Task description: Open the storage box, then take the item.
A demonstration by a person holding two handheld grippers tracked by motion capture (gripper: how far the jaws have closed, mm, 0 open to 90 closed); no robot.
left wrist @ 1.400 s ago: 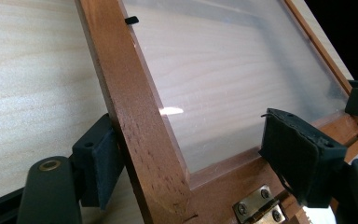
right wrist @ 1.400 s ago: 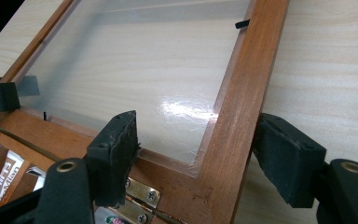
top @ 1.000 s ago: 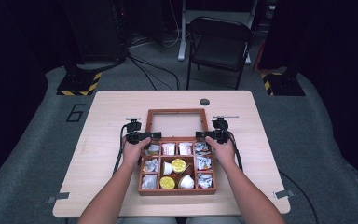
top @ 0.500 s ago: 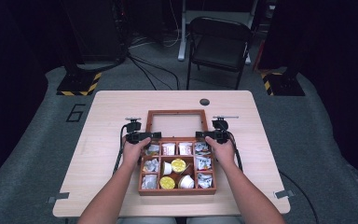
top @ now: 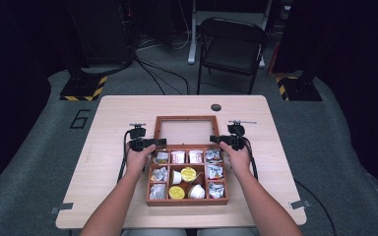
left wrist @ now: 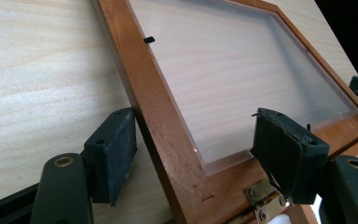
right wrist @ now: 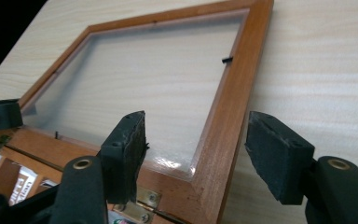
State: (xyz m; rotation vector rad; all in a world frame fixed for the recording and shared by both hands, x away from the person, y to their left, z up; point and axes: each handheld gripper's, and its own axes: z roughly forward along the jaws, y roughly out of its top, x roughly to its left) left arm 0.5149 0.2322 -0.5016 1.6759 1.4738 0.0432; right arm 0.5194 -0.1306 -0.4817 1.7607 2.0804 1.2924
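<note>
While the wooden box (top: 187,176) sits on the table (top: 108,128) in front of us, its lid (top: 186,131) lies flat behind it, folded back on the hinges, and we judge the step is to close this lid. Our left gripper (left wrist: 193,156) stands astride the left rail of the lid near the hinge (left wrist: 261,200); its jaws have just been closing, but gaps remain and the pads do not press the wood yet. Our right gripper (right wrist: 198,156) does the same on the right rail, half open, nothing held. To do it well, we should clamp both rails firmly, lift both sides together and evenly, and swing the lid over the packets (top: 211,171) without twisting the hinges.
</note>
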